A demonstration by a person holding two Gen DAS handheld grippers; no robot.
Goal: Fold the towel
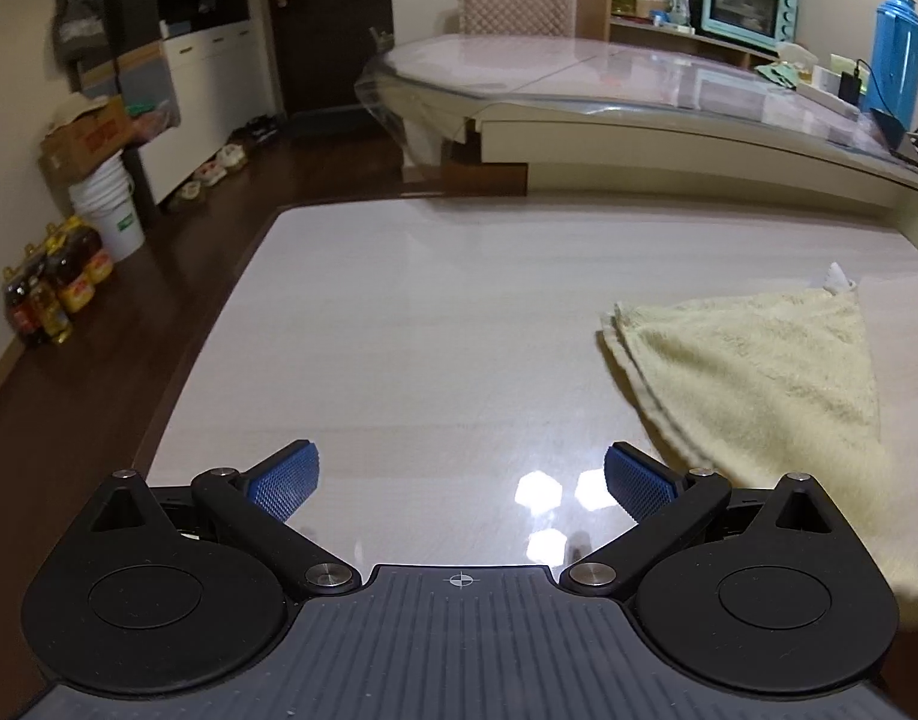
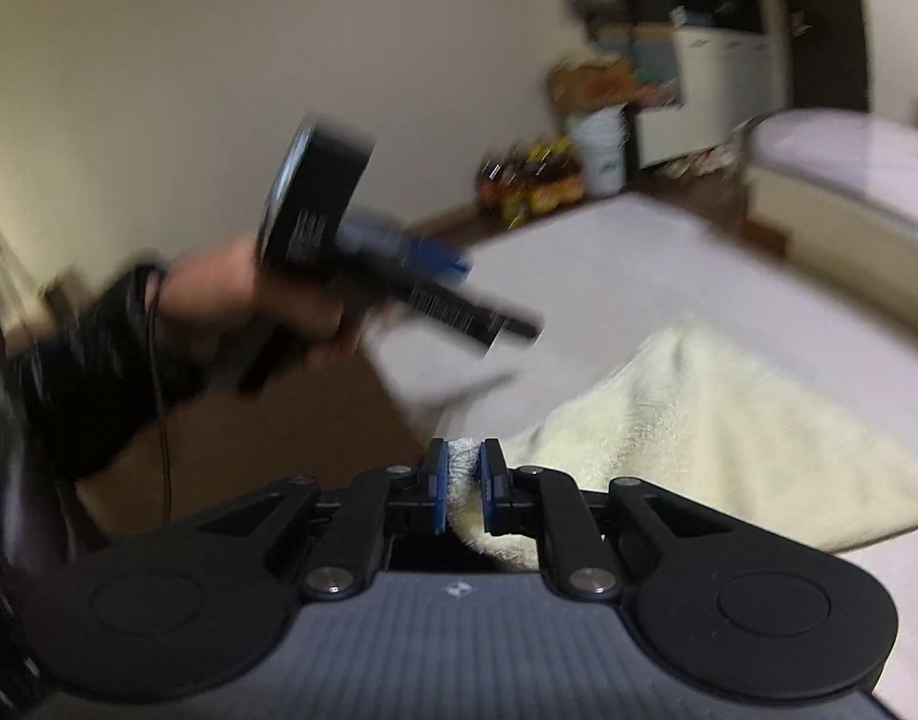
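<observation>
Pale yellow terry is what you have to work with: one towel (image 1: 753, 384), folded into a rough triangle, lying on the glossy light table (image 1: 435, 336) at about three o'clock from your left gripper (image 1: 459, 483). Its doubled hem runs down the near left side, touching the tabletop, with a small white tag at the far tip.

Your left gripper has its two blue pads (image 1: 285, 480) spread wide and nothing between them. From nine o'clock round to one o'clock the tabletop ahead of it is bare right to the rounded far edge, so you have open room there. At nine o'clock the table edge drops to dark floor.

Your right gripper (image 2: 464, 483) has its jaws drawn nearly together on a corner of the towel (image 2: 699, 438), the fabric pinched between the pads and draping away toward three o'clock. That view is blurred. At ten o'clock in it, your left hand (image 2: 231, 300) carries the other gripper above the table's near corner.

Two grippers, one towel.
</observation>
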